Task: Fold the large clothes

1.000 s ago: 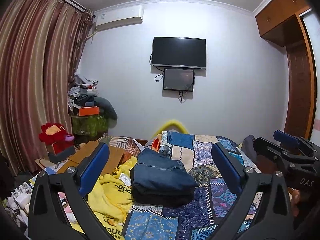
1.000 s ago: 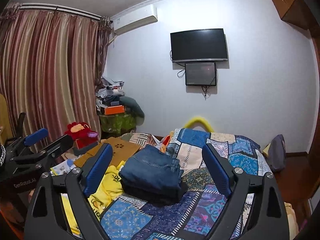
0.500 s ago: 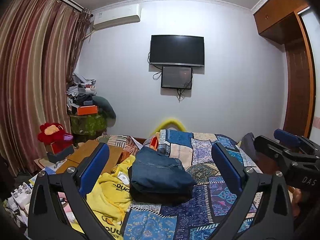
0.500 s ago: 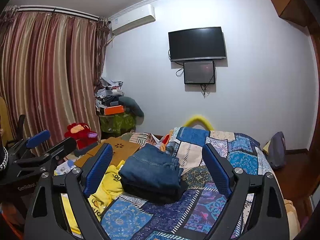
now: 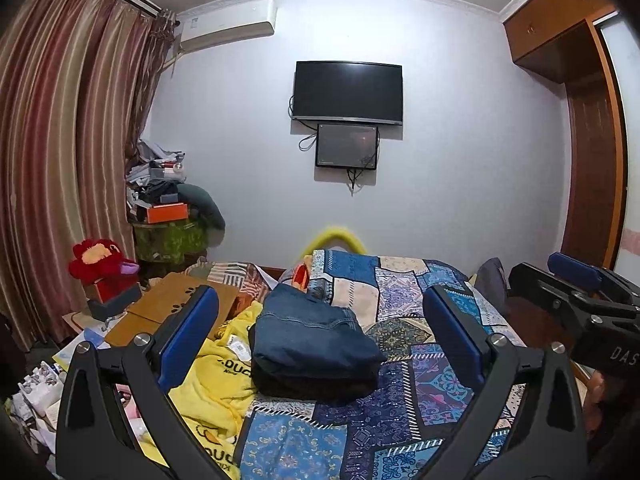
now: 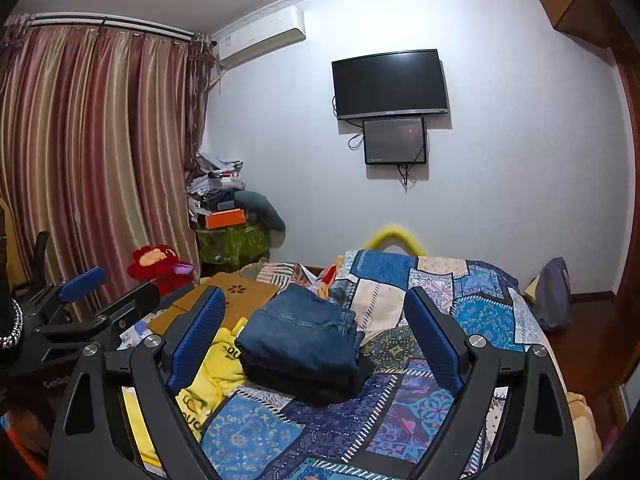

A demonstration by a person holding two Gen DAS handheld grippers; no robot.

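Looks done for jeans point(image 5: 312, 328): folded stack sits on quilt point(image 5: 420, 384), touching nothing. Left gripper point(image 5: 320, 336) and right gripper point(image 6: 316, 332) hover above, fingers spread, empty. Next likely: grab yellow garment point(image 5: 216, 376) beside, spread it flat.

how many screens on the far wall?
2: a large black TV mounted high, and a smaller dark monitor directly below it. Both look off.
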